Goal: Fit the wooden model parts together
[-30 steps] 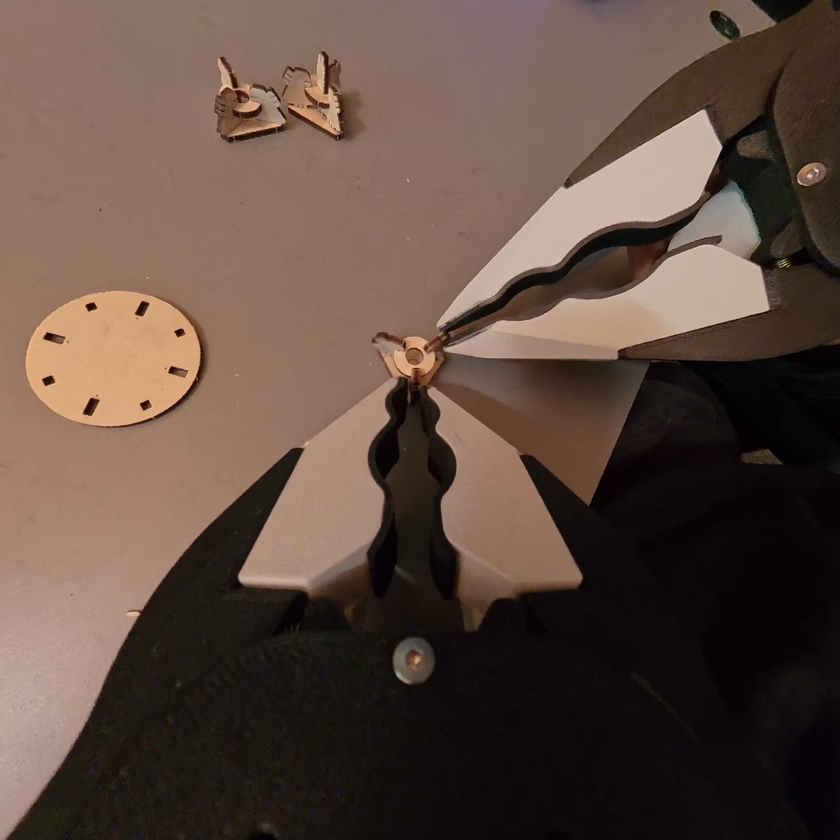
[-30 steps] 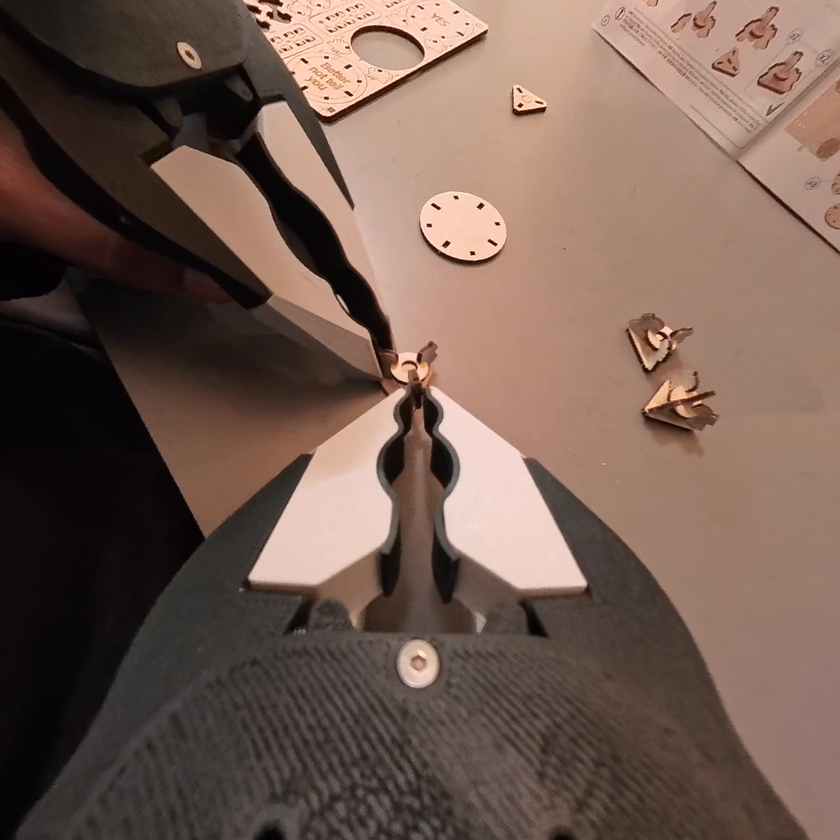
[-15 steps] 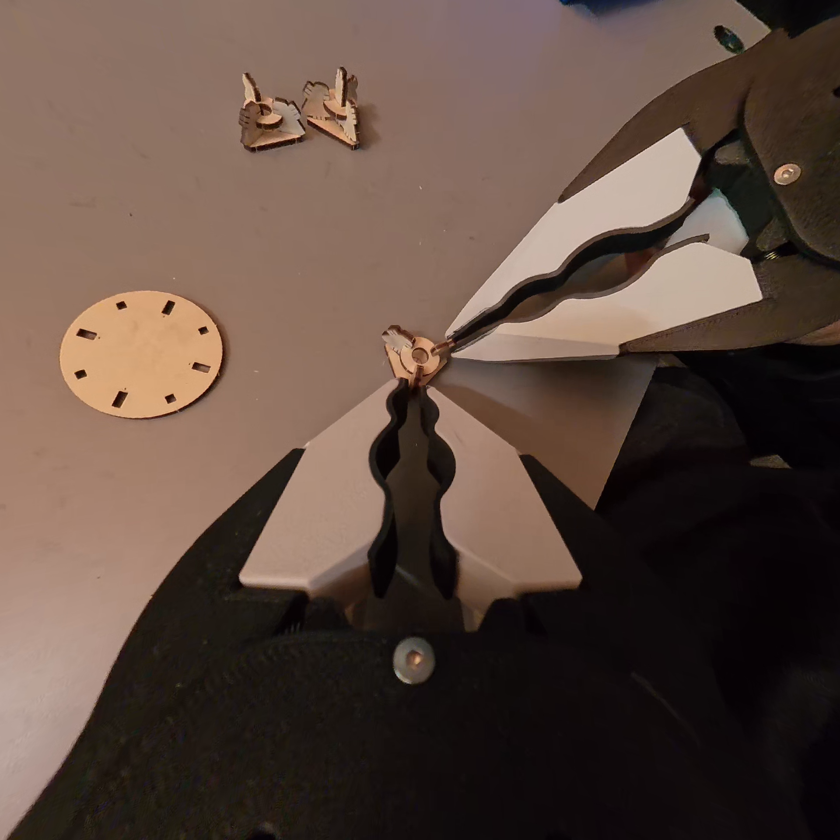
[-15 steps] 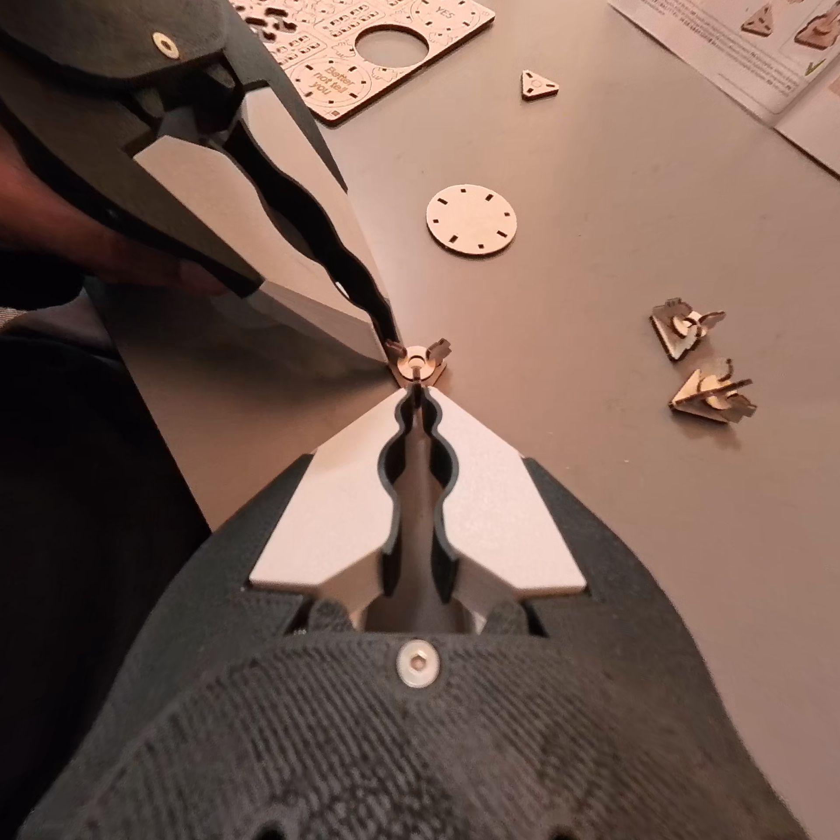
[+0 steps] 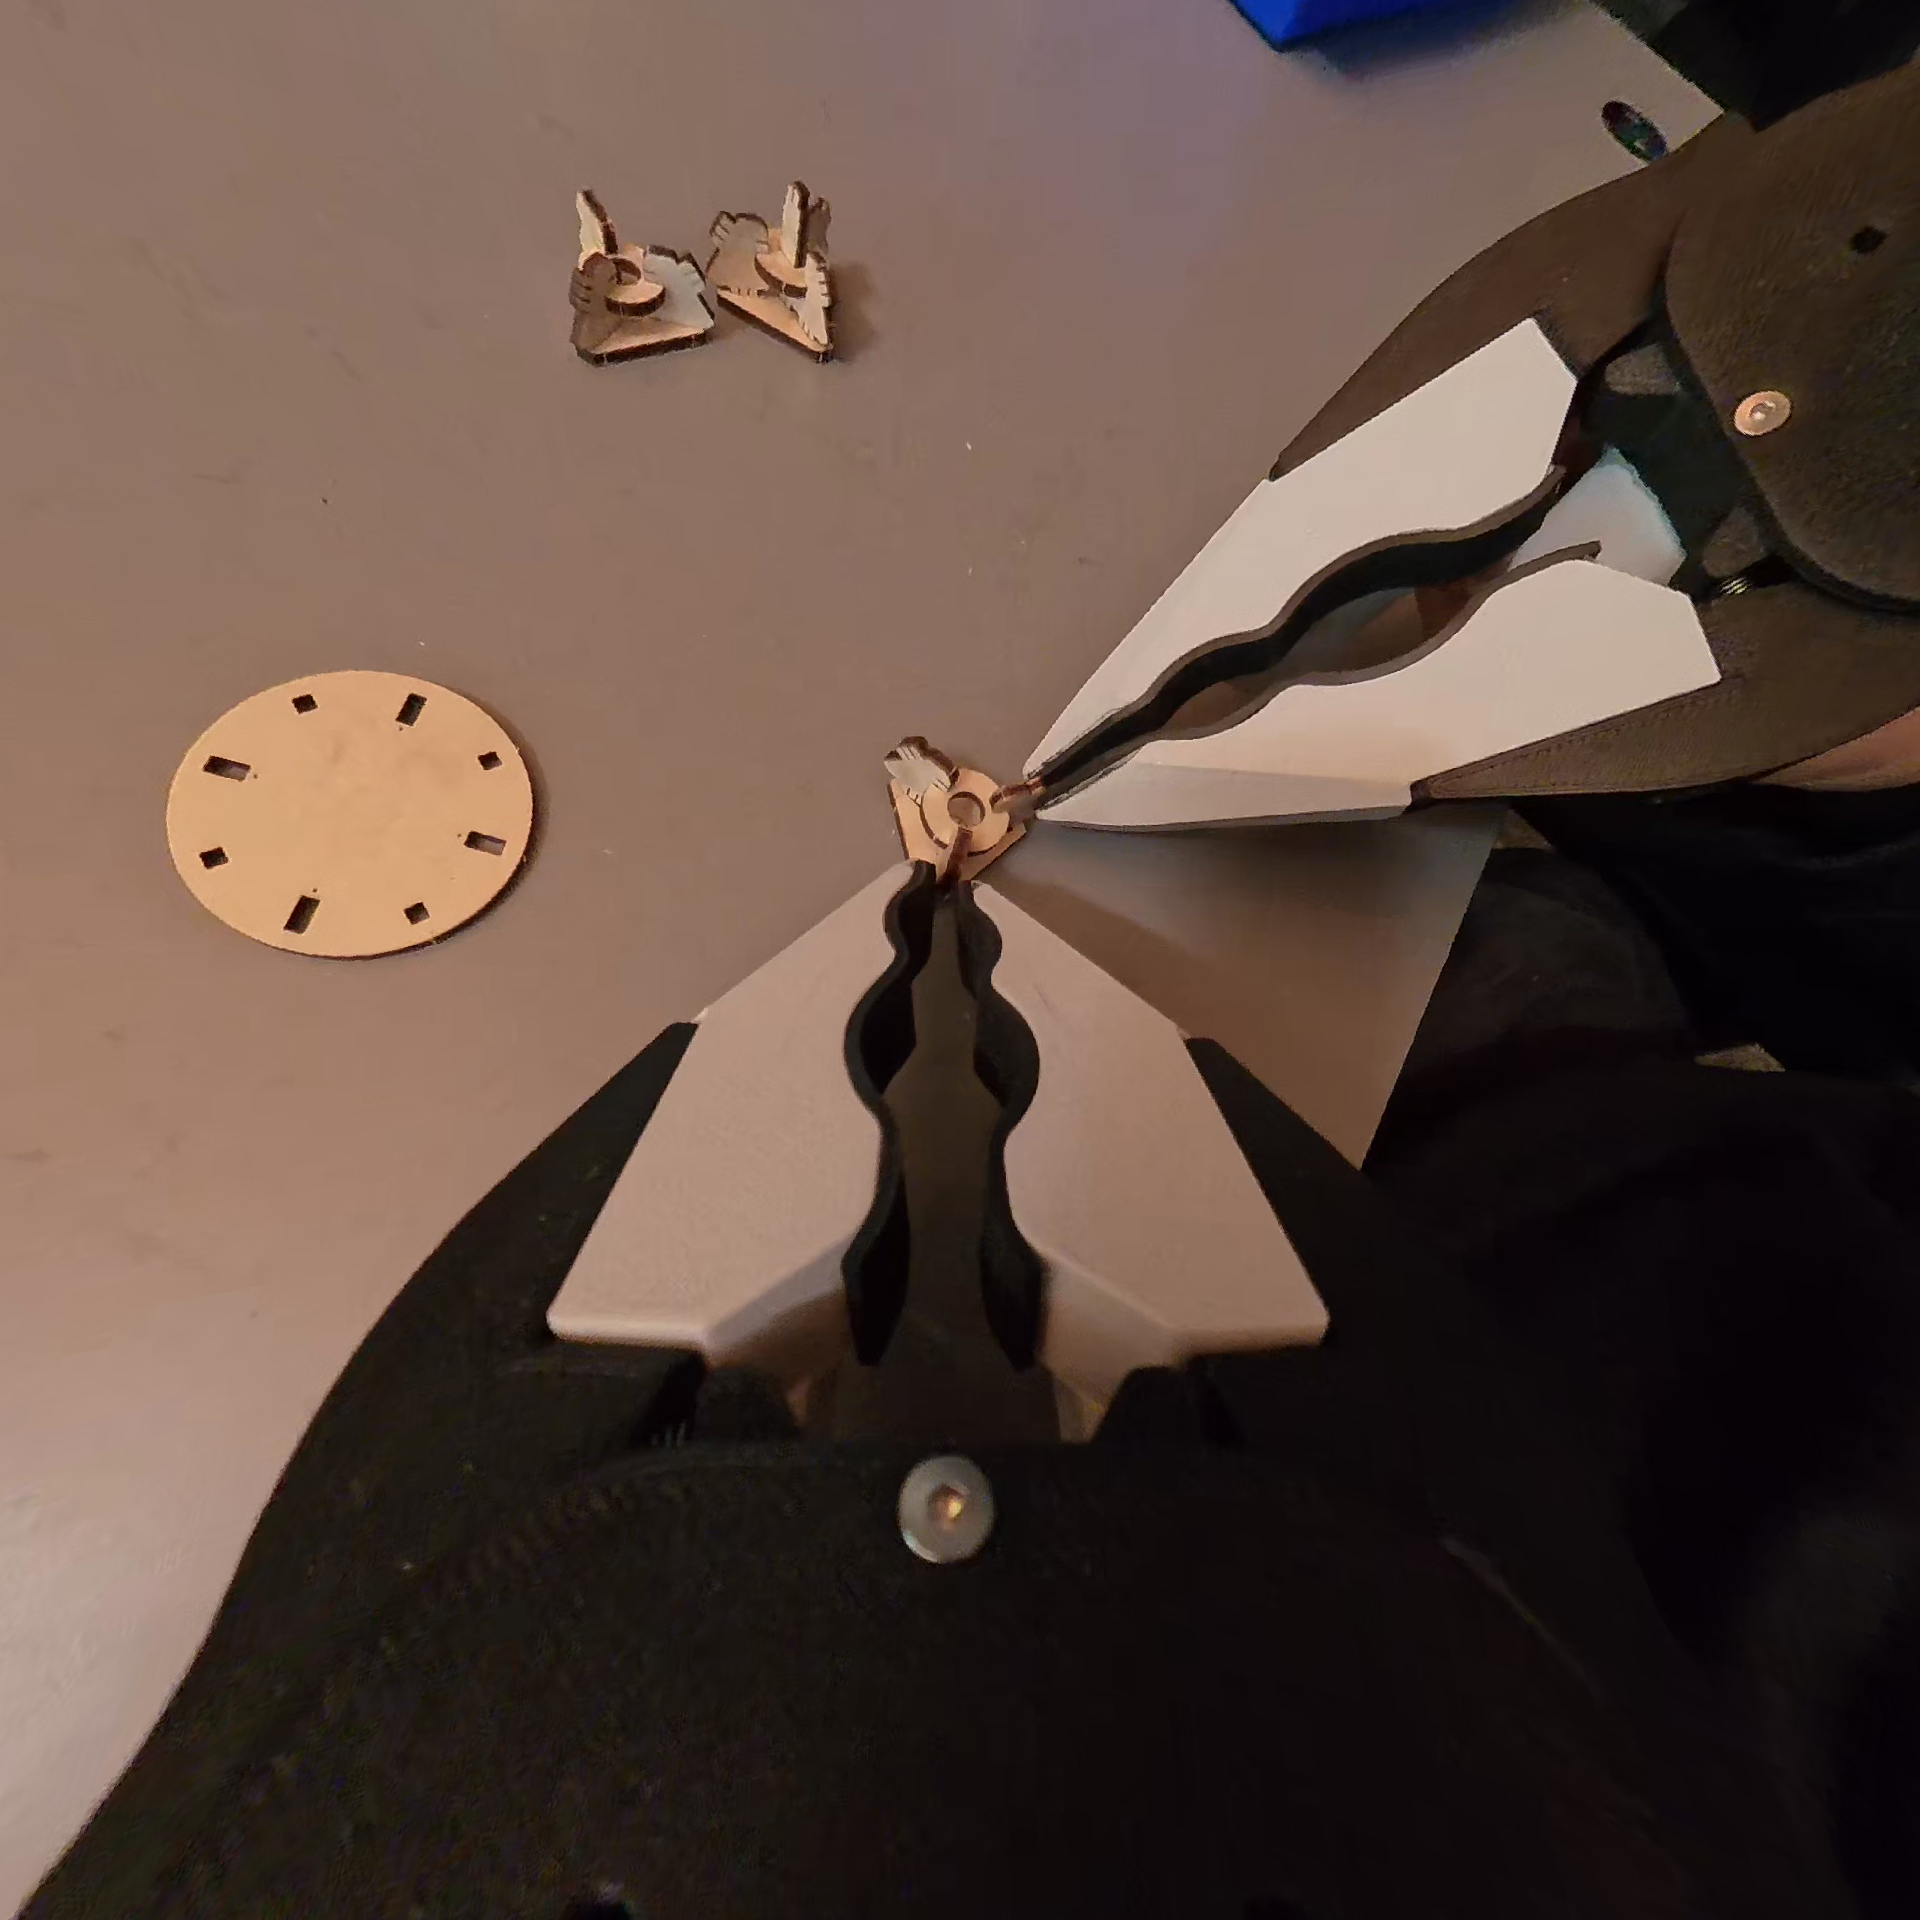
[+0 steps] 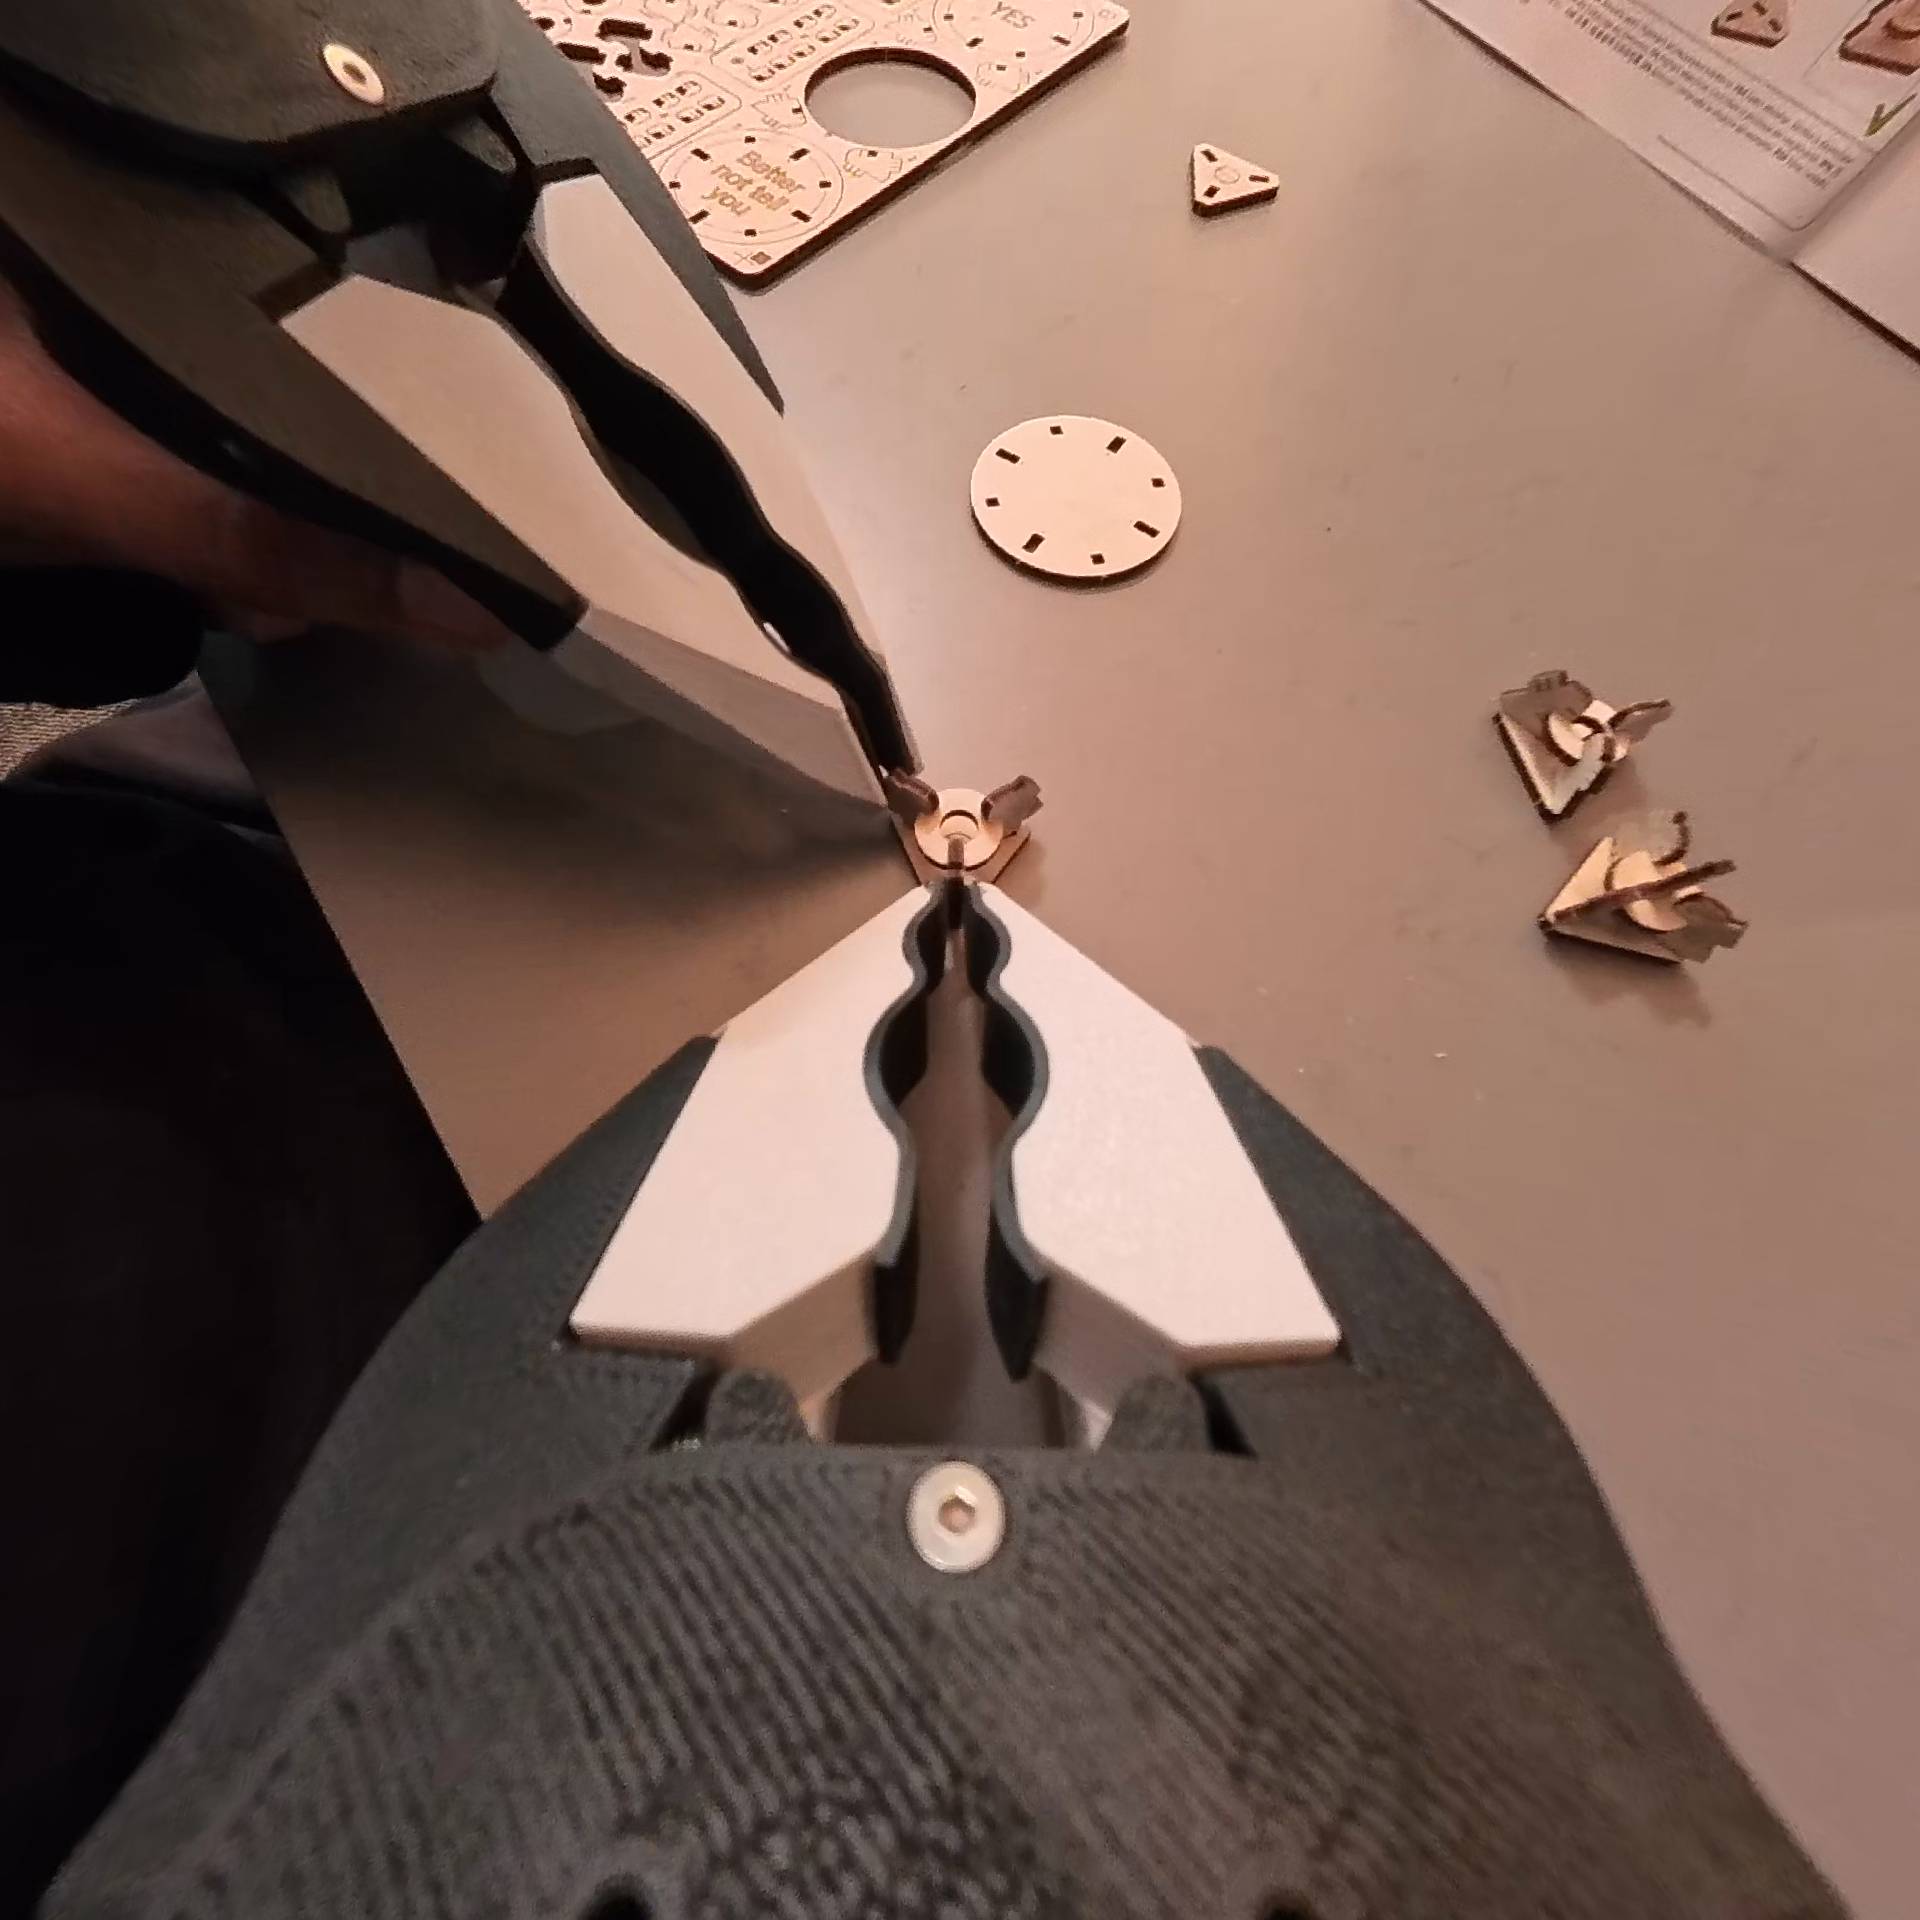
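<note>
A small wooden assembly [image 5: 961,816], a triangular base with a ring and upright fin tabs, is gripped from two sides near the table's front edge. My left gripper [image 5: 940,878] is shut on the fin tab nearest it. My right gripper [image 5: 1023,800] comes in from the right and is shut on another tab. In the right wrist view the assembly [image 6: 961,826] sits just past my right gripper [image 6: 954,883], and the left gripper [image 6: 899,774] pinches its left tab. A third tab stands free.
A round slotted wooden disc [image 5: 351,812] [image 6: 1075,497] lies flat on the grey table [image 5: 727,520]. Two similar finned assemblies [image 5: 634,286] [image 6: 1564,753] stand farther off. A wooden parts sheet [image 6: 727,187], a small triangle [image 6: 1231,179] and printed paper sheets [image 6: 1766,125] lie at the back. My left gripper's tips are some 10 centimetres from the round slotted wooden disc [image 5: 351,812]. The right camera catches it too, in the right wrist view [image 6: 1066,482].
Both grippers stay shut on the assembly. They have shifted slightly together, so the disc and the two finned assemblies drift right in the left wrist view.
</note>
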`<move>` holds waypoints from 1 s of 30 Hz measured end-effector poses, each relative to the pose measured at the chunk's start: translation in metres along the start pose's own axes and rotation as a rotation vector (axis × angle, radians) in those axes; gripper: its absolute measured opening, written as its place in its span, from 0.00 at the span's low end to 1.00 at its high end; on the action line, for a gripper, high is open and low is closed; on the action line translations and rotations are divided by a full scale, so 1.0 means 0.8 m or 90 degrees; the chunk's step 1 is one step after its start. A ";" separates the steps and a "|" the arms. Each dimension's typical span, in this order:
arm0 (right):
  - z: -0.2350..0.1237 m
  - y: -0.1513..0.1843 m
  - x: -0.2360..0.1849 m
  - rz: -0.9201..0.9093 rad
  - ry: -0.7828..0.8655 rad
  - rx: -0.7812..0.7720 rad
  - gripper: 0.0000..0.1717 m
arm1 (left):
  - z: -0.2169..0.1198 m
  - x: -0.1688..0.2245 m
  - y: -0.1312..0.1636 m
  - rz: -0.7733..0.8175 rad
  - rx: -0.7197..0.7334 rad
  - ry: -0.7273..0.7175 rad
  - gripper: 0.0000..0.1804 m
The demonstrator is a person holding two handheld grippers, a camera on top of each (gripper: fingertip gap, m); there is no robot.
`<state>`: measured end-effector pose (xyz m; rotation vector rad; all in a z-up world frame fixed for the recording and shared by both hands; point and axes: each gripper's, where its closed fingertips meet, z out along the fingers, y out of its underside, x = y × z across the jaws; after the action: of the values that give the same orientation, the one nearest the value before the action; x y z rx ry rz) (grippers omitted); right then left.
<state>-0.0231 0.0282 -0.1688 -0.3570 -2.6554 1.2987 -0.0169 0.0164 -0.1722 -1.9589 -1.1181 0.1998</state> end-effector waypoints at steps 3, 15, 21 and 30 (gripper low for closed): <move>0.000 0.000 0.000 0.001 -0.002 -0.001 0.00 | 0.001 0.000 0.001 0.002 -0.004 0.000 0.01; 0.002 0.000 0.000 0.049 -0.021 -0.013 0.00 | 0.001 0.000 0.003 -0.003 -0.035 0.012 0.01; 0.002 0.000 0.001 0.109 -0.033 -0.019 0.00 | 0.001 0.001 0.003 -0.026 -0.042 0.031 0.01; 0.006 -0.003 0.009 0.162 -0.034 -0.026 0.00 | 0.003 0.000 0.001 -0.045 -0.044 0.059 0.01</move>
<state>-0.0311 0.0254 -0.1697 -0.6945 -2.7554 1.3397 -0.0171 0.0177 -0.1740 -1.9651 -1.1451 0.0329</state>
